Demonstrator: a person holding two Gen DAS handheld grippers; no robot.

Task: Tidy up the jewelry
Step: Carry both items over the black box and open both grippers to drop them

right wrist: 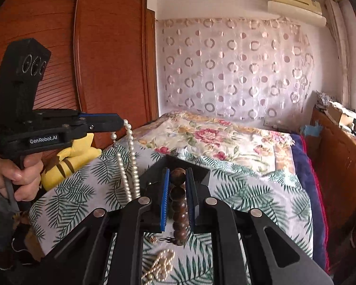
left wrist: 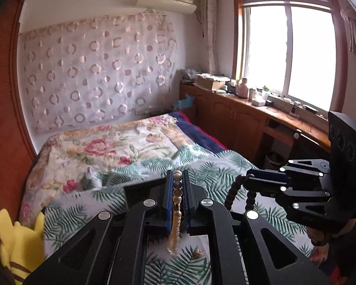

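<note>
While both show held beads, only right-wrist view shows loose pearls [right wrist: 160,267].

One piece of readable text is being shown: "GenRobot.AI", printed in white letters on the black side of the left claw [right wrist: 121,121], as seen from the right wrist view. No other words, numbers or labels are being displayed legibly in either view.
</note>
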